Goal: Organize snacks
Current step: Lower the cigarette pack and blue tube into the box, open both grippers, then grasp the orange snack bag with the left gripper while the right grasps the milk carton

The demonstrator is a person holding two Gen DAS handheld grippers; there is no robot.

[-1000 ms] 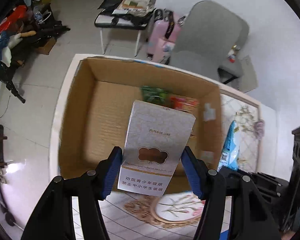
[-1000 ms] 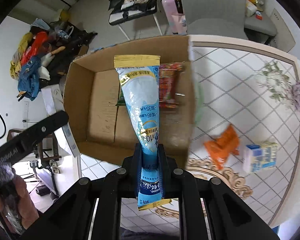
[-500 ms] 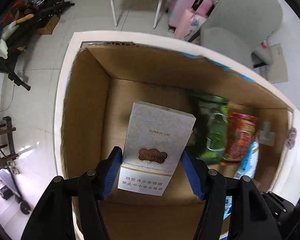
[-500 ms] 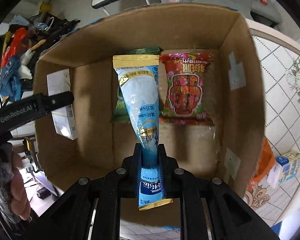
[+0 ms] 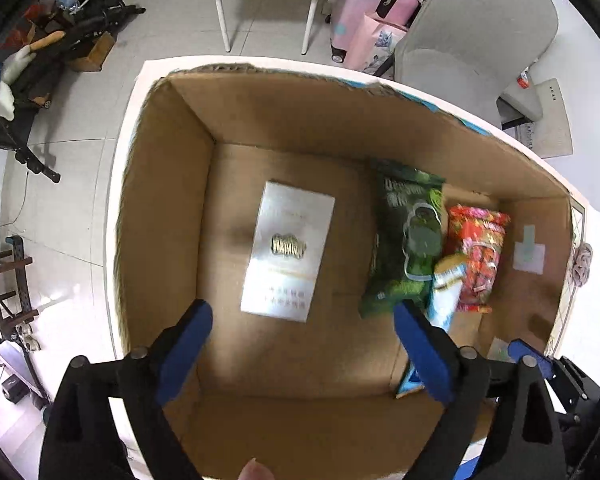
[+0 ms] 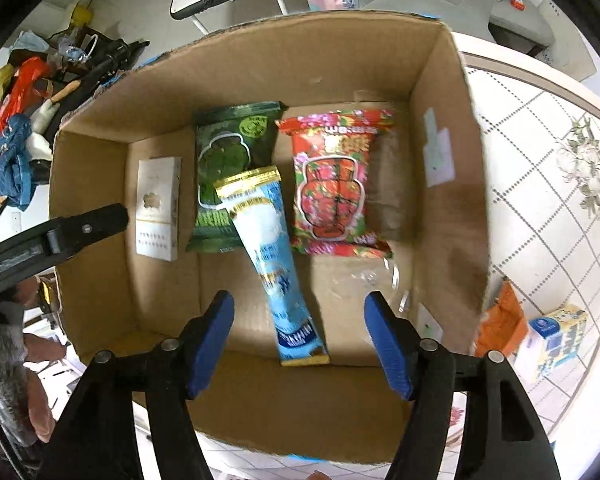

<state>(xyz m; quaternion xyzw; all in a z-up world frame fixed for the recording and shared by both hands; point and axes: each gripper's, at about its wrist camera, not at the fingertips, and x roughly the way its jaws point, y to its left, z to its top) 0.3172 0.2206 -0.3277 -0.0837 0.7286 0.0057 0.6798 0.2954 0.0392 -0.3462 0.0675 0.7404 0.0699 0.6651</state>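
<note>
Both grippers hover over an open cardboard box. My left gripper is open, and the white carton lies flat on the box floor below it. My right gripper is open too. The long blue pouch lies on the floor, its top resting on the green packet. A red packet lies to the right of them. The left gripper's arm shows at the box's left wall.
On the patterned table right of the box lie an orange packet and a small blue and yellow carton. Beyond the table stand a grey chair, pink suitcases and floor clutter.
Both grippers opened over the box and let go. The white carton dropped flat to the floor, and the blue pouch fell beside the green and red packets.
</note>
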